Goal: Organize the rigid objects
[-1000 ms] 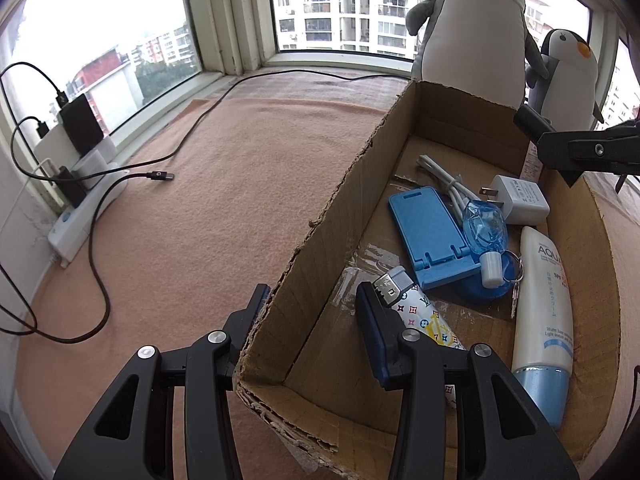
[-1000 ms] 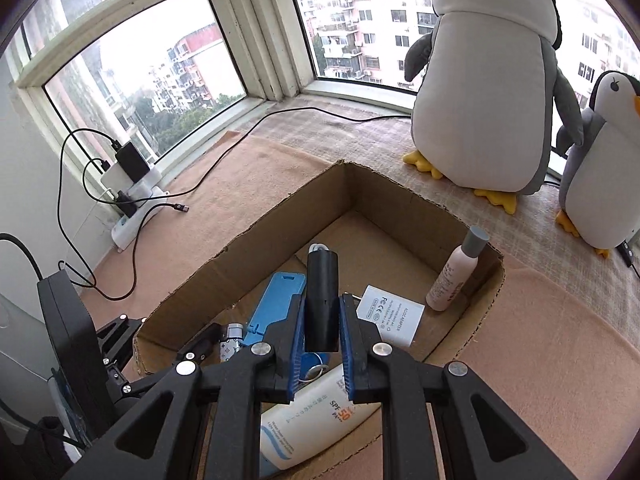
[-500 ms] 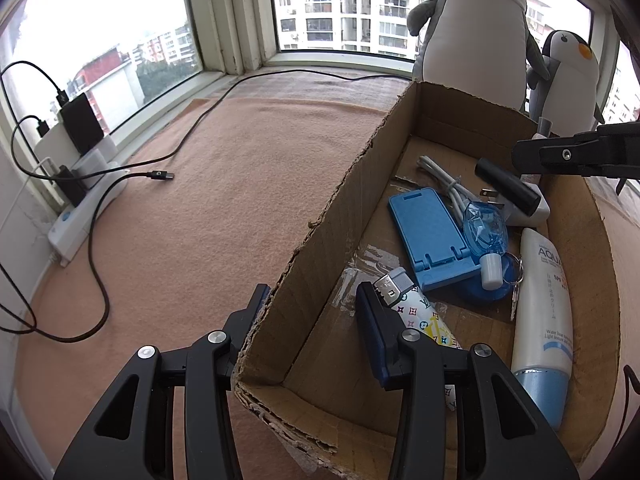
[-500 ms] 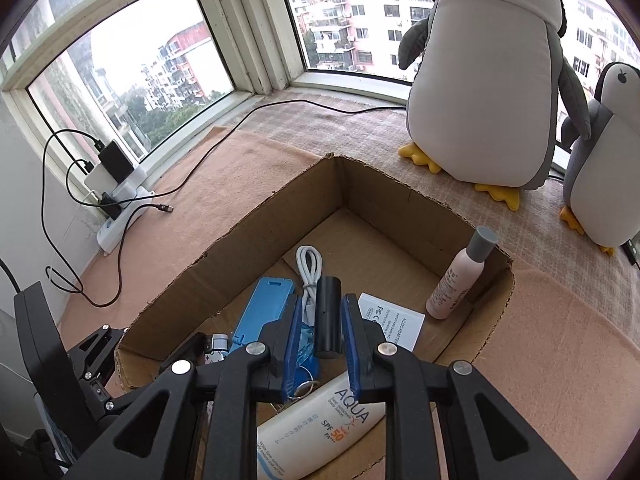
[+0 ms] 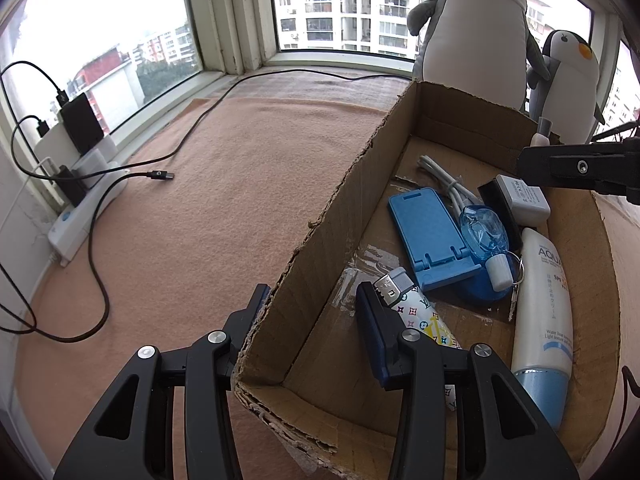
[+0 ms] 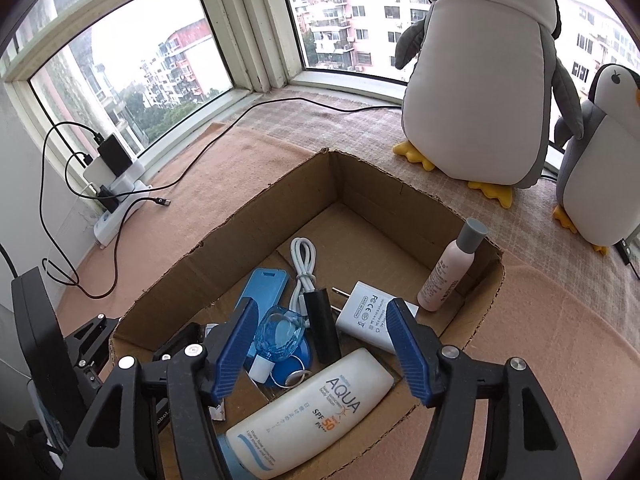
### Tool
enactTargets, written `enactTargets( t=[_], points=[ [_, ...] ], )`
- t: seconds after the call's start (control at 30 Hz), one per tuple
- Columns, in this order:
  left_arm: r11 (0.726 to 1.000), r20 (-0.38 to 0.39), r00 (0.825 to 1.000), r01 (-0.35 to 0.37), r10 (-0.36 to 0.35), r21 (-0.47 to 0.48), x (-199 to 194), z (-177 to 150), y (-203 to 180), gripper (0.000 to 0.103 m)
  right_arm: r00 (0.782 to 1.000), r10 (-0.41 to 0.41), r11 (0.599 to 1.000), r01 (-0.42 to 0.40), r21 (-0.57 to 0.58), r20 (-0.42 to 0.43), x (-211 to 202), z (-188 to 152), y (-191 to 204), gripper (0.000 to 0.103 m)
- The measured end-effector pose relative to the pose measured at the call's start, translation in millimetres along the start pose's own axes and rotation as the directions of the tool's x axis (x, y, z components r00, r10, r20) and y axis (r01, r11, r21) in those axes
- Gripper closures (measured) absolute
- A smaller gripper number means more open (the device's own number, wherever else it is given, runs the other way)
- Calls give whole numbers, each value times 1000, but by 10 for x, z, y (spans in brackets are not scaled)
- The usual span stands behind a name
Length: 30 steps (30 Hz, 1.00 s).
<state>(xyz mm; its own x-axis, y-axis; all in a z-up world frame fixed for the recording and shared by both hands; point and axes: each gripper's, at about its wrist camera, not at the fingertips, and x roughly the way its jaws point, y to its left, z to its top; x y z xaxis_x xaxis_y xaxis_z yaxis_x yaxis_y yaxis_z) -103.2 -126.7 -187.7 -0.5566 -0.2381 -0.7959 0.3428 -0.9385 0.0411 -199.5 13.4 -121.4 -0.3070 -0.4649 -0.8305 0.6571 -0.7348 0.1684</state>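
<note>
Since that black stick (image 6: 321, 327) looks light, stiff and slick, pinch mid-length. Right gripper (image 6: 320, 344) gapes empty over it; left gripper (image 5: 310, 310) straddles the cardboard box (image 5: 320, 216) wall, spread wide.

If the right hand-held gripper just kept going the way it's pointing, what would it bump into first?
Most likely the black stick lying in the cardboard box, beside the white charger. The right hand-held gripper is open and aimed down at them; depth is hard to judge, so the charger could come first.
</note>
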Motion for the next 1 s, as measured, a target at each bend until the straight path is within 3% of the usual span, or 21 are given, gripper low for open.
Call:
enactTargets(
  t=[0.67,0.77,0.93,1.0],
  points=[
    [1000,-3,1000,-6,6,14,-117,-6,11,59,997,-12,1000,11,9,78,-511,-312,33,36],
    [1000,26,1000,-15,15,23,-238,17,6,47,995,-8,1000,6,21,100,-651,-369,30,32],
    [1000,73,997,-8,6,27,-499,68,-2,42,989,-18,999,13,36,148,-944,-471,32,31],
    [1000,92,996,2,-4,24,-621,79,-8,34,986,-17,999,9,48,169,-1080,-514,20,28]
  ],
)
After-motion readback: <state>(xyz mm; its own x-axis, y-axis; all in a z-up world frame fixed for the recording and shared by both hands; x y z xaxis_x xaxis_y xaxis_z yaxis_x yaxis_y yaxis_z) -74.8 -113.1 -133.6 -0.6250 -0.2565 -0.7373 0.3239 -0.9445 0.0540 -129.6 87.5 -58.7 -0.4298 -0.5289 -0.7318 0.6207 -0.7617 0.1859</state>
